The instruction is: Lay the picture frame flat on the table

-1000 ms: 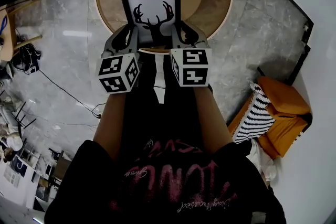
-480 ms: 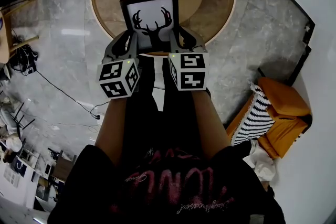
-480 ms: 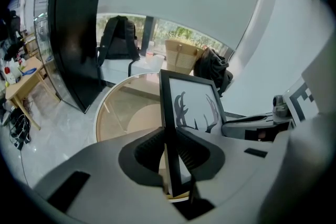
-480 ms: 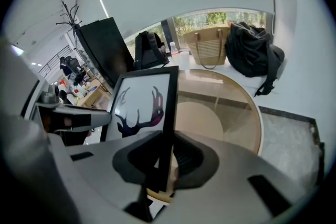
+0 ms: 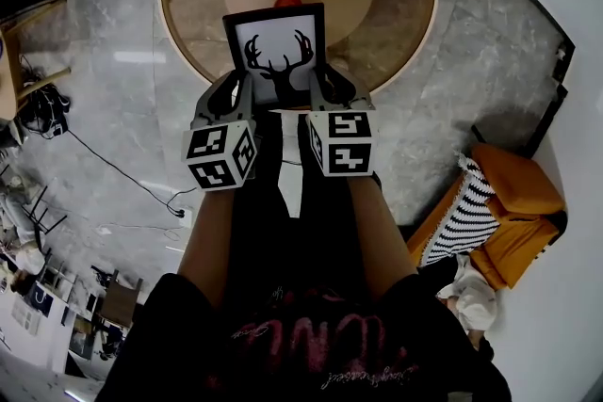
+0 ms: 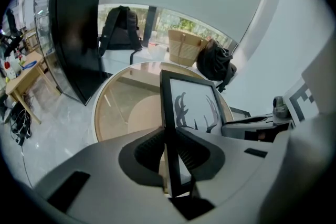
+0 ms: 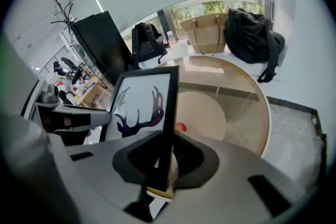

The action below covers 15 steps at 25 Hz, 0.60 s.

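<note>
Overhead, a person's 2 grippers hold a black picture frame [image 5: 276, 55] upright over the near edge of a round table [image 5: 396, 9], its white print of a dark stag's head facing the person. The left gripper [image 5: 234, 88] is clamped on the frame's left side rail near the bottom corner. The right gripper [image 5: 325, 86] is clamped on the right side rail at about the same height. Each gripper view shows the thin black edge pinched between that gripper's 2 jaws. Whether the frame's bottom edge touches the table cannot be told.

The table has a pale rim, a glossy brownish top and a lighter round disc at its centre. A small red thing [image 5: 287, 1] sits on that disc just beyond the frame's top edge. Grey marble-patterned floor [image 5: 452, 80] surrounds the table, with loose cables [image 5: 122, 169] trailing at the left. An orange seat [image 5: 513, 202] with a black-and-white striped cushion [image 5: 457, 212] stands at the right.

Beyond the table's far edge, the gripper views show a white ledge under a window. By it are a black backpack [image 6: 118, 29], a woven basket bag [image 6: 185, 47] and a second black bag [image 7: 252, 34]. A tall black panel [image 6: 76, 44] stands at the left.
</note>
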### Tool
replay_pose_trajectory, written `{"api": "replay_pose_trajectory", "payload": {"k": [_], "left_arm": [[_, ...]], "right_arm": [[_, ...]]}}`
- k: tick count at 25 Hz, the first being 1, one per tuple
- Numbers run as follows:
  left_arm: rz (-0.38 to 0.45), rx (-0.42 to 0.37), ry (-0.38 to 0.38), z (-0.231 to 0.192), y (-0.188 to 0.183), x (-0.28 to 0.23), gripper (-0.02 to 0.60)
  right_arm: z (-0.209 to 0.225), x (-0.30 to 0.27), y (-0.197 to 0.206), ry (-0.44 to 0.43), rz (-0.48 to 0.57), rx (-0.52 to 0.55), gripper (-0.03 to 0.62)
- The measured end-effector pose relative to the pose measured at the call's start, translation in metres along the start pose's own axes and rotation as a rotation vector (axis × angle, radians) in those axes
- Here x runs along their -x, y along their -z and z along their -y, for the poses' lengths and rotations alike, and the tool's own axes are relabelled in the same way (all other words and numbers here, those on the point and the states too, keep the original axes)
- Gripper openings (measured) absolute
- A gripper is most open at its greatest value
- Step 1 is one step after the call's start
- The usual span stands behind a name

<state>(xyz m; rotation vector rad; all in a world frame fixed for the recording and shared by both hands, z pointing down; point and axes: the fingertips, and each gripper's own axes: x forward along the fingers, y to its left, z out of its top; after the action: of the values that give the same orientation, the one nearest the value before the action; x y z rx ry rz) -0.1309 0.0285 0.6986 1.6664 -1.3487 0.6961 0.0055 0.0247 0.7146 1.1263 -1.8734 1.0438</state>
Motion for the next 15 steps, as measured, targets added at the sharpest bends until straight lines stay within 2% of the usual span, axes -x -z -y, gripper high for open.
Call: {"api": "replay_pose_trajectory", "payload": {"k": [15], "left_arm": [[-0.08, -0.016, 0.007, -0.007, 0.025, -0.032, 0.072]], "right_arm": [[0.011, -0.028, 0.028, 0.007, -0.065, -0.044, 0.081]]}}
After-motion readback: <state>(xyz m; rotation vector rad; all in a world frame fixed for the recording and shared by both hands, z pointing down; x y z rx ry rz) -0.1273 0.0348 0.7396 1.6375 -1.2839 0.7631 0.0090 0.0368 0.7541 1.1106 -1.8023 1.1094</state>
